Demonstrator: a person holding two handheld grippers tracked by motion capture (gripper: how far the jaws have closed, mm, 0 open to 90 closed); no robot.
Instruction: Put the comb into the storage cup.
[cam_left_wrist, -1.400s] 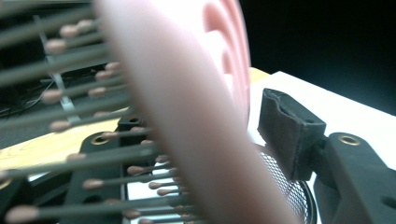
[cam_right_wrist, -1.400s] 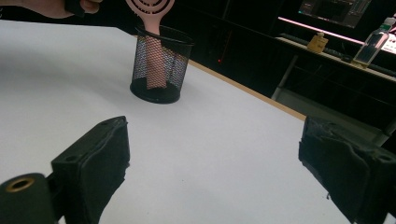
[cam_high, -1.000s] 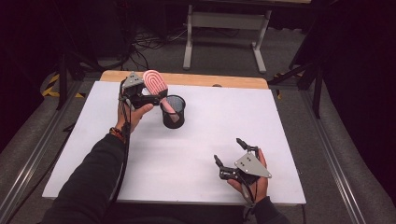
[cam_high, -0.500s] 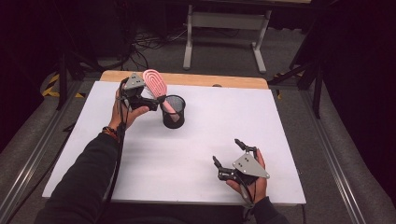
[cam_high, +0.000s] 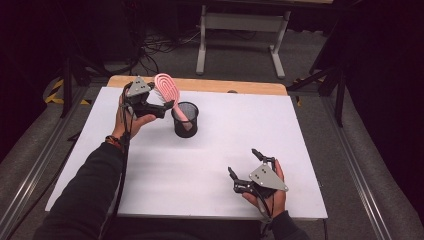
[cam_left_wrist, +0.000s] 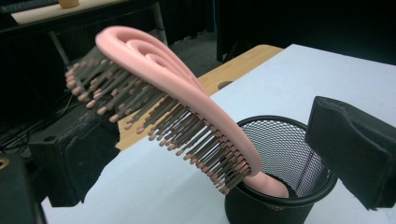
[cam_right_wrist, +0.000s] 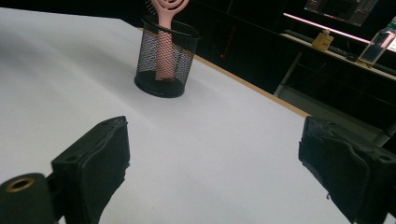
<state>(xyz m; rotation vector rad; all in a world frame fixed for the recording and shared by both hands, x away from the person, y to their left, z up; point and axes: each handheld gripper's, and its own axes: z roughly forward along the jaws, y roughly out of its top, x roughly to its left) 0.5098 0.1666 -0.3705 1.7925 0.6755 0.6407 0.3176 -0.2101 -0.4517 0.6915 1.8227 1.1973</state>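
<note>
A pink hairbrush (cam_high: 167, 93) stands handle-down in a black mesh cup (cam_high: 185, 120) at the back left of the white table. Its head leans out over the rim toward my left gripper (cam_high: 161, 105). In the left gripper view the brush (cam_left_wrist: 177, 98) slants between the jaws, bristles close to the left jaw, and the right jaw stands well clear beside the cup (cam_left_wrist: 280, 186). Those jaws have just been opening and are open. My right gripper (cam_high: 243, 161) rests open near the front right; its view looks across bare table to the cup (cam_right_wrist: 163, 60) and brush (cam_right_wrist: 164, 28).
The white tabletop (cam_high: 280, 125) has a wooden strip (cam_high: 215, 86) along its far edge. A grey metal stand (cam_high: 240, 25) and cables sit on the floor behind. Metal rails run along both sides of the table.
The left jaws have spread apart and no longer press the brush head, which leans in the cup on its own. The right hand has kept still.
</note>
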